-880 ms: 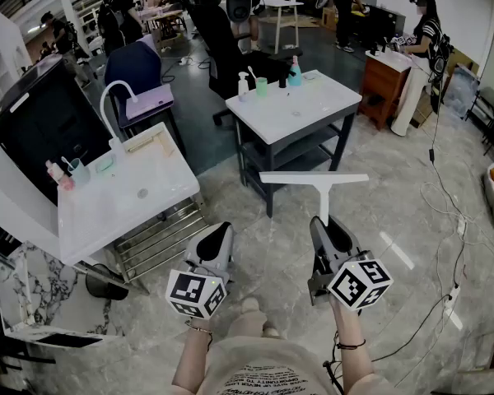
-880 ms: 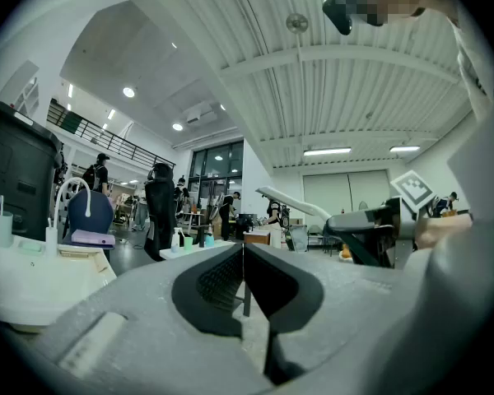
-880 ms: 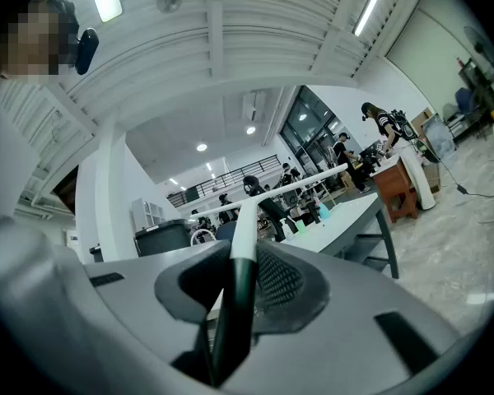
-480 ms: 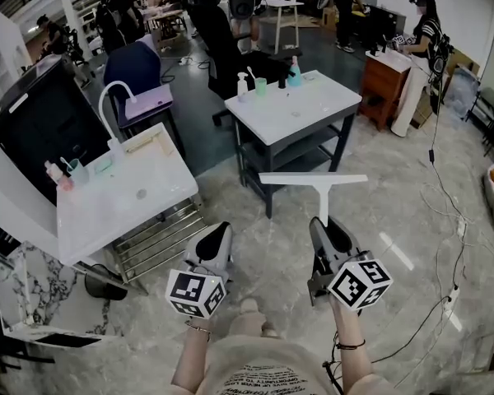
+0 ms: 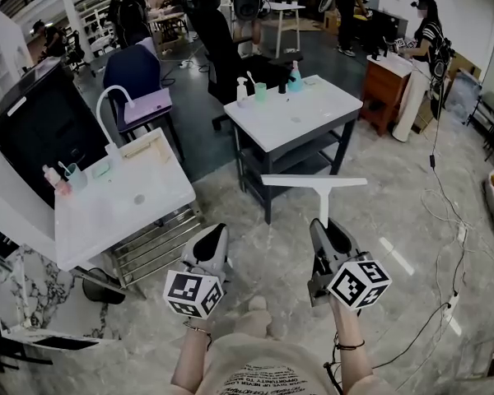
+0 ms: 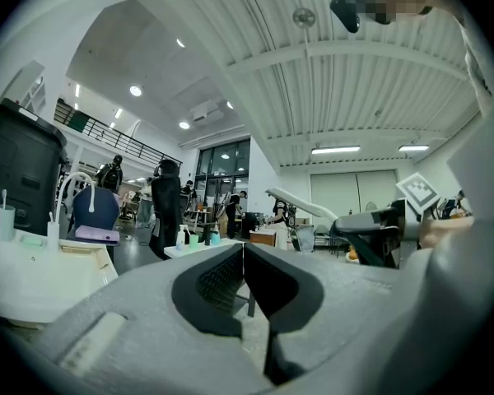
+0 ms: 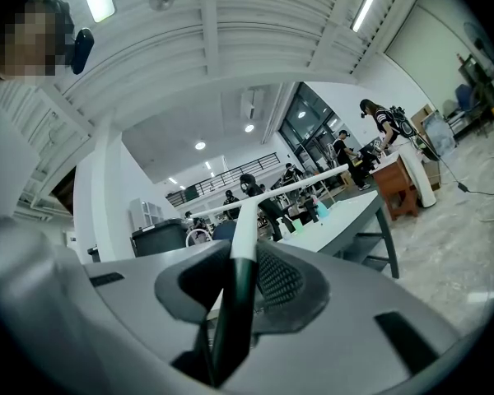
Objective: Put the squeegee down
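Little has moved since the earlier frames: both grippers sit at the same spots in the head view, and only the room has slid a touch as the head turned.

Sink counter point(image 5: 107, 220), far left: middle bare, cups and a bottle at its far left corner, faucet at the far edge.

Left gripper point(image 5: 210, 241): jaws together, nothing between them, held over the floor.

White table point(image 5: 313, 109), centre: near half bare, spray bottles point(image 5: 263, 85) along the far edge.

Squeegee point(image 5: 321, 196): in the air, blade crosswise just short of the table's near edge, handle clamped in the right gripper point(image 5: 329, 233).

Progress, as judged: not put down yet. Left to do: carry it over a surface, lower it, part the jaws.

Room: open floor between counter and table. The table's near edge looks the closest landing. Cables point(image 5: 445, 212) trail over the floor at right.
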The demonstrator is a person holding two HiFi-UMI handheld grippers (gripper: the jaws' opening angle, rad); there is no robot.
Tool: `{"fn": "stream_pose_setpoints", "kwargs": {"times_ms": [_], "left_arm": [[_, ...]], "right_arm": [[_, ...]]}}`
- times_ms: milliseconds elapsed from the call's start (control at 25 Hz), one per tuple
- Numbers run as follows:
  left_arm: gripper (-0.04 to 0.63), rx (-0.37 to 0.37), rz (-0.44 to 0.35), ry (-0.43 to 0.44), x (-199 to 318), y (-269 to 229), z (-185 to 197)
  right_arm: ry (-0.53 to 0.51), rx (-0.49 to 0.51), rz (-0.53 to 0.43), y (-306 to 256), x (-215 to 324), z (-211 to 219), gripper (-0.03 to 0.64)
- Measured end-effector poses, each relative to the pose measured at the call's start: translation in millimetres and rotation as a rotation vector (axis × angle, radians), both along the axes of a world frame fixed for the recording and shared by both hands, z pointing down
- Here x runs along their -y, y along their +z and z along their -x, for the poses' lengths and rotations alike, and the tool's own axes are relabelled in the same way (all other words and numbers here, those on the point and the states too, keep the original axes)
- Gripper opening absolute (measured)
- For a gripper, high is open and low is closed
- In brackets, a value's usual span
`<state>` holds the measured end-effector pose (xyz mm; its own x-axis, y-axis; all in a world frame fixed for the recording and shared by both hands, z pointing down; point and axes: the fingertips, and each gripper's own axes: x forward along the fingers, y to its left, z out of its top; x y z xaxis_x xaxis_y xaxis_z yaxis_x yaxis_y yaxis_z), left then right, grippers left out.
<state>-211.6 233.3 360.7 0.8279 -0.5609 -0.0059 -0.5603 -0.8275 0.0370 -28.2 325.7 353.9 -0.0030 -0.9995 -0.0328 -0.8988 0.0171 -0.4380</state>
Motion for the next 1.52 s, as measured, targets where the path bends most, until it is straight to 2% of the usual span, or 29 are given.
{"fn": "stream_pose_setpoints", "kwargs": {"times_ms": [560, 920, 1520], "left_arm": [[0.023, -0.004, 0.035, 0.044, 48, 16, -48], [0.023, -0.022, 0.096, 0.031, 127, 31, -84], [0.023, -0.004, 0.135, 0.022, 264, 44, -139]], "right_arm": [[0.004, 0.019, 0.031, 17, 48, -38, 0.097], [-0.027, 0.034, 0.062, 29, 129, -72, 0.097], [-0.046, 0.068, 0.104, 43, 267, -125, 0.097]]}}
